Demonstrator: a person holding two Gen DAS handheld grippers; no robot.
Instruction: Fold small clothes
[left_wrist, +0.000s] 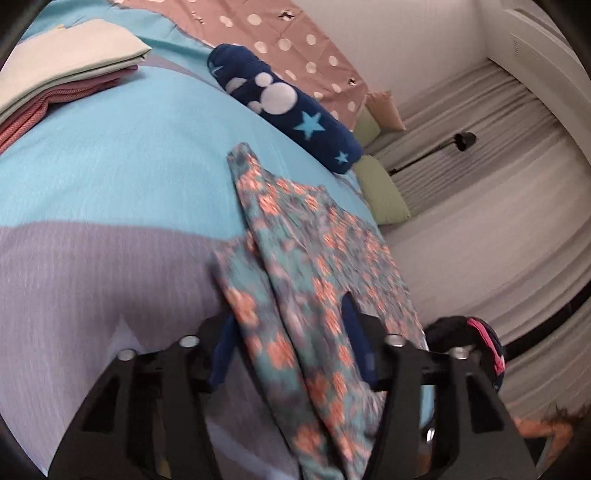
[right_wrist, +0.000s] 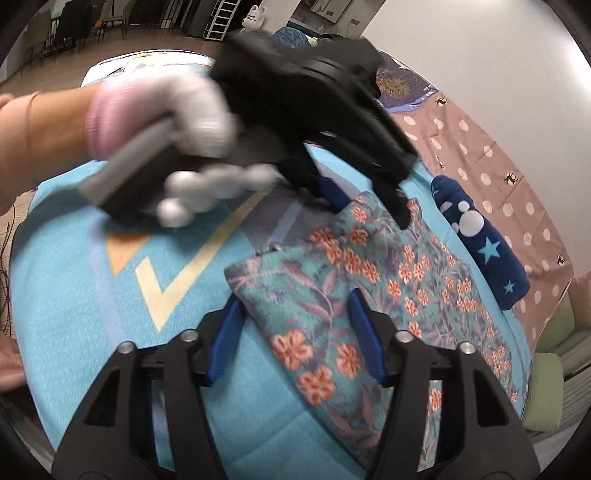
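While garment (right_wrist: 369, 280) lies half-folded on bed (right_wrist: 66, 295), right gripper (right_wrist: 295, 343) and left gripper (left_wrist: 291, 350) straddle cloth edges, jaws part-open, pinch unclear, readying next fold.

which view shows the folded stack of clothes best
The left wrist view. The folded stack lies at upper left on the blue bedcover, a pale green piece on top of pinkish-red ones, edges visible. The right wrist view does not show the stack at all.

A teal garment (right_wrist: 369, 280) is showing orange flowers, lying on a turquoise and lilac bed cover (left_wrist: 110, 155). A navy roll (left_wrist: 284, 107) is showing white dots and blue stars.
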